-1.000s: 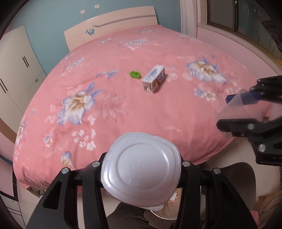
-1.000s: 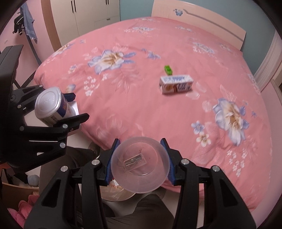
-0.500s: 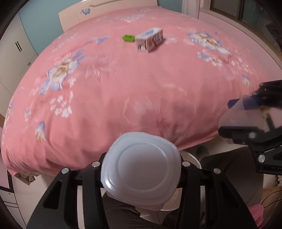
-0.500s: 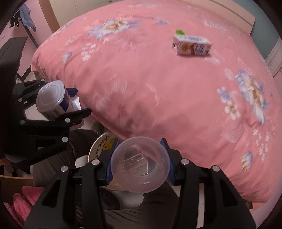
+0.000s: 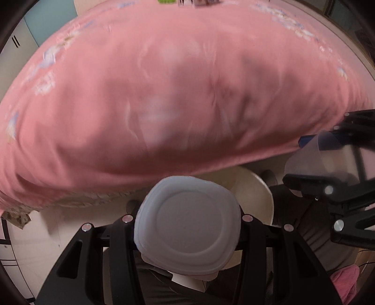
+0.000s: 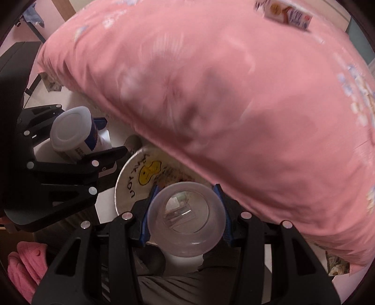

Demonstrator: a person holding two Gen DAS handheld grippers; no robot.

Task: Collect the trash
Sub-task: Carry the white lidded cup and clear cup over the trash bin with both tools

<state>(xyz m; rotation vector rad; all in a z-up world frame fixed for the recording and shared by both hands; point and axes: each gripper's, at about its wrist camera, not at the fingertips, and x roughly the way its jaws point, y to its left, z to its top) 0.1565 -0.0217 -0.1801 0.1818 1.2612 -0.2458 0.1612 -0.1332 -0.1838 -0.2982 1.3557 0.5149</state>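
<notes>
Left tongs [image 5: 187, 231]: closed on a white tub [image 5: 187, 231], lid end toward the camera, pointing steeply down past the near edge of the bed [image 5: 164, 93].
Right tongs [image 6: 185, 213]: closed on a clear cup [image 6: 185, 213], blue pads on its two sides, mouth toward the camera; a small clear scrap lies inside the cup.
Bin [image 6: 131, 178]: a pale round bin with a yellow cartoon and dark lettering on its wall, on the floor just under the bed's near edge. In the right view its mouth shows behind and just left of the cup; in the left view its cream rim [image 5: 262, 197] curves behind and right of the tub.
Key relation: the bin sits below and between the two tongs, so each load is close to over the opening rather than squarely above it. The cup looks the better centred of the two; the tub seems to hang over the bin's left part.
Long axis: tub and cup both run along their tongs, nearly upright, bottoms toward the floor.
Nearer hand: by these views the right, though not by much.
Next move, as I judge it: lower a little, shift the tub toward the bin's middle, then let go.
Risk: the bed's overhang covers the far part of the bin.
Left behind: a carton [image 6: 288, 14] lies far off on the bed; trash not yet collected.
</notes>
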